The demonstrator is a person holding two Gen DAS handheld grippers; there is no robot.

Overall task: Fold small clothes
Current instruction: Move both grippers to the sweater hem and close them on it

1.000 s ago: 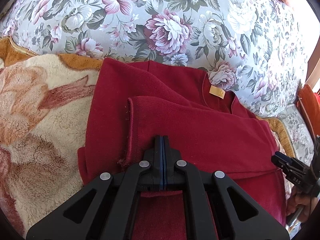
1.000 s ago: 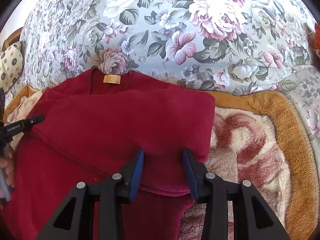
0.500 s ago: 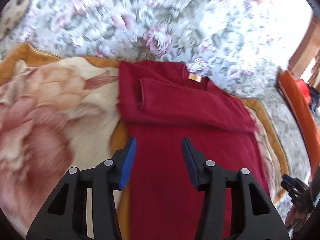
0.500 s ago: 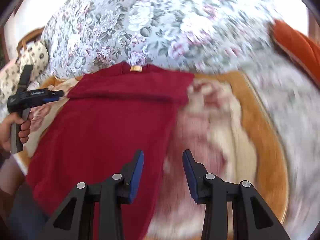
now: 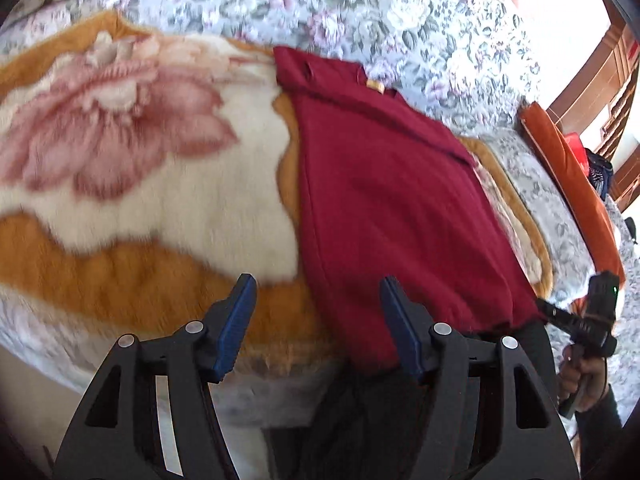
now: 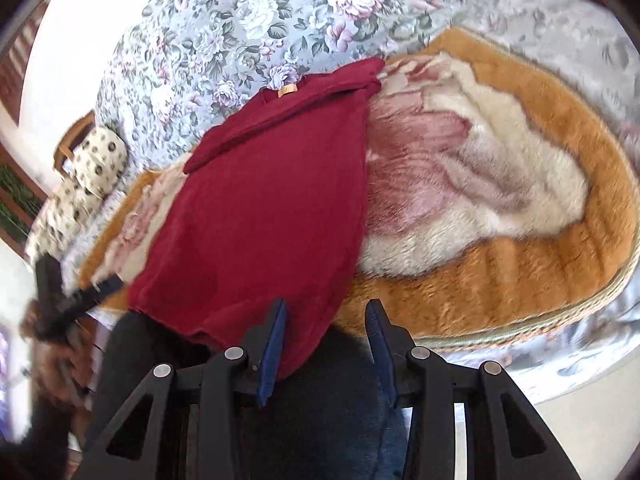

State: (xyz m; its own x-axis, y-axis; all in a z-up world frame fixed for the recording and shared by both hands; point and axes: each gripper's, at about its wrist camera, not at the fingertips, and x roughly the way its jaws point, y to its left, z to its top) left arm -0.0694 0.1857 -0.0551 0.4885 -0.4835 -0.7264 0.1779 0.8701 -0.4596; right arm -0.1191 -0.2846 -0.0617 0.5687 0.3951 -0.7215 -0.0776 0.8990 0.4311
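With its sleeves folded across the chest, the red garment [image 5: 400, 200] lies lengthwise on the blanket [image 5: 160, 184] (hem nearest), while left gripper [image 5: 316, 320], jaws just spread, and right gripper [image 6: 326, 340] hover parted and empty, apparently positioned for lifting the hem.

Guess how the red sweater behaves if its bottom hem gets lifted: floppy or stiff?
Probably floppy: the red sweater lies flat, its hem drooping over the bed edge. Likely grippy, since its knit rests on the plush floral blanket. The folded sleeves may slide open.
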